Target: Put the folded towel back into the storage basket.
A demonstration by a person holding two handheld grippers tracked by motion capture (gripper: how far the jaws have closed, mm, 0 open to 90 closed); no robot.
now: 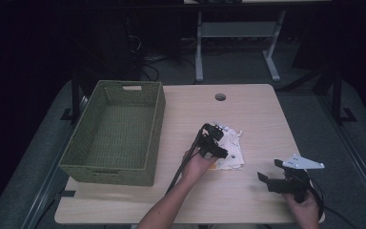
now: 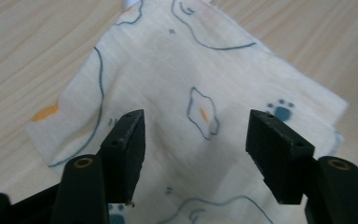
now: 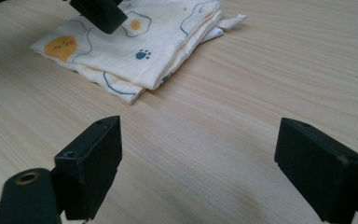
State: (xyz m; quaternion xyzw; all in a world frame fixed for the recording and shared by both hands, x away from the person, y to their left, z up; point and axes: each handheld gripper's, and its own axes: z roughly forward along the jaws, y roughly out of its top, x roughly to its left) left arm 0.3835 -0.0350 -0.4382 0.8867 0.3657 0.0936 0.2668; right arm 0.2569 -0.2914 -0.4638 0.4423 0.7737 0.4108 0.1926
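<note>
A folded white cloth (image 1: 231,148) printed with fried eggs and blue paw prints lies on the wooden table, right of centre. My left gripper (image 1: 215,141) hovers right over it, open, its jaws straddling the top layer of the cloth (image 2: 186,88) with nothing pinched. Near the front right corner my right gripper (image 1: 270,171) stands open above bare wood, pointing toward the cloth (image 3: 140,42), which lies a short way ahead of it. The right gripper (image 3: 198,158) holds nothing.
A green woven basket (image 1: 86,143), empty, takes up the left part of the table (image 1: 262,109). A round cable hole (image 1: 220,97) sits near the far edge. Desk legs and cables stand on the dark floor beyond.
</note>
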